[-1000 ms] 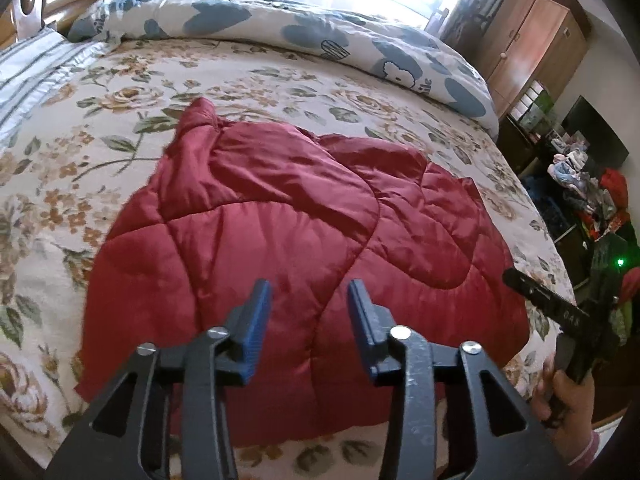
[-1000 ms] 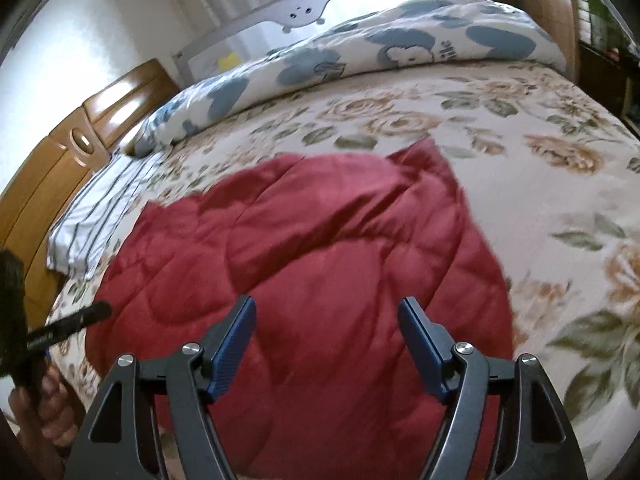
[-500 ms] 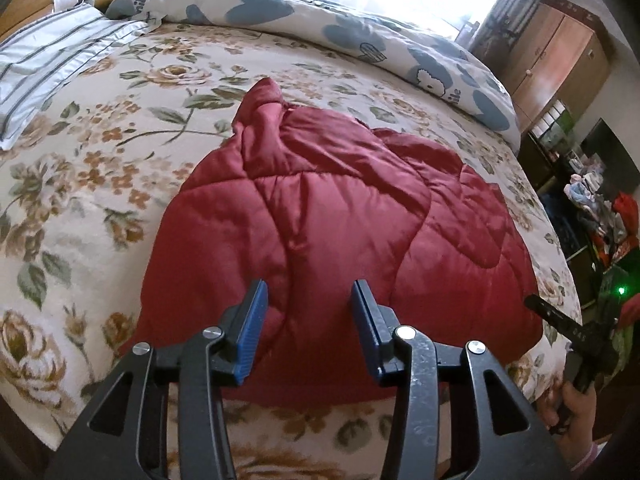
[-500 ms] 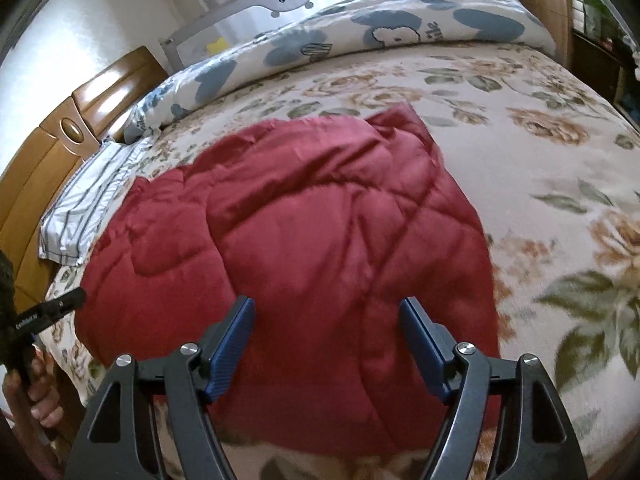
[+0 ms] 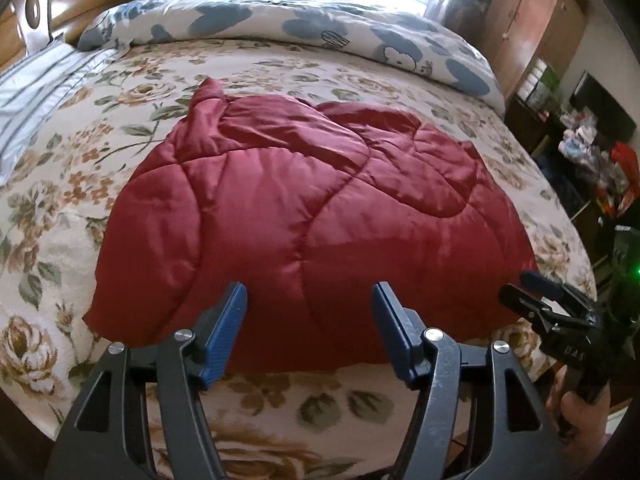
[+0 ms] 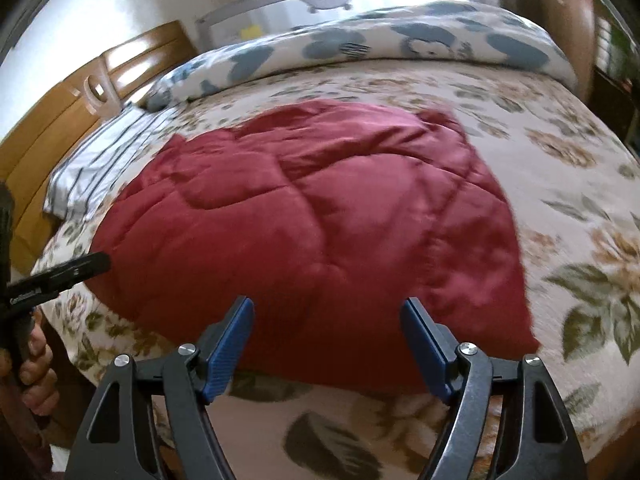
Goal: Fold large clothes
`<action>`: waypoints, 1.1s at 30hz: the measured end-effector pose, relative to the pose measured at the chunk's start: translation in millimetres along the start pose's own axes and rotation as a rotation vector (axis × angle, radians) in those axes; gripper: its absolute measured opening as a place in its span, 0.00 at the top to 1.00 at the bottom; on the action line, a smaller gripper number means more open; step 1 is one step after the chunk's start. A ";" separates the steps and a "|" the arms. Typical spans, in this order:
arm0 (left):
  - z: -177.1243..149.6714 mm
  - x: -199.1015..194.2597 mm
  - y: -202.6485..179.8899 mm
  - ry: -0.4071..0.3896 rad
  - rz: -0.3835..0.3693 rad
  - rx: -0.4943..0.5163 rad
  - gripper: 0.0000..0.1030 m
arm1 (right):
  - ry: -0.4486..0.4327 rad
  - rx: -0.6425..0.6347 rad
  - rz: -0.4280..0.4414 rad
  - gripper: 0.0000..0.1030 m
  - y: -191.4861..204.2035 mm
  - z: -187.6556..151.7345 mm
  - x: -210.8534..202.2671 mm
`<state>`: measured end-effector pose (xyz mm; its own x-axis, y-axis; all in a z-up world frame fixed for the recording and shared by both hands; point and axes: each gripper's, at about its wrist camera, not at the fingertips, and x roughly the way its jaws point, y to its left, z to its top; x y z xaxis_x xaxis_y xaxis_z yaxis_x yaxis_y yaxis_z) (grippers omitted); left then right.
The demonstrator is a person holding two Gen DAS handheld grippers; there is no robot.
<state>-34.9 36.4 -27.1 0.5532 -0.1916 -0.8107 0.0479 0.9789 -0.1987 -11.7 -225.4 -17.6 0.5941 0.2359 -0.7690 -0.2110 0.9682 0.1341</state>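
Now your left tool [image 5: 310, 330] stood open with nothing in it, and its jaws had just been opening. Your right tool [image 6: 328, 344] was open and empty too. Both hung over the near edge of the red puffy coat [image 5: 304, 216], which lay bunched on the flowery bed [image 5: 60, 184]. The coat looked slippery and thick, so I think a small pinch could slip off or catch only the top layer, and the fold would go crooked. The left view showed the cupboard [image 5: 532, 28] beyond the coat; the right view showed the wooden headboard [image 6: 52, 128] instead.
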 end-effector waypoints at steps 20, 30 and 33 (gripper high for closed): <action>12.7 36.0 -23.2 0.041 0.120 0.064 0.19 | 0.018 0.001 -0.072 0.11 1.9 13.8 26.9; 24.9 42.9 -9.3 0.054 0.065 0.019 0.16 | 0.017 0.092 -0.057 0.07 -28.3 23.6 40.2; 26.2 37.8 0.1 0.048 0.063 -0.010 0.16 | 0.027 0.124 -0.051 0.07 -41.3 18.5 44.0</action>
<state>7.7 31.1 -43.3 0.5142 -0.1330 -0.8473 0.0060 0.9884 -0.1516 37.5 -253.4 -45.4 0.5804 0.1857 -0.7928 -0.0831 0.9821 0.1693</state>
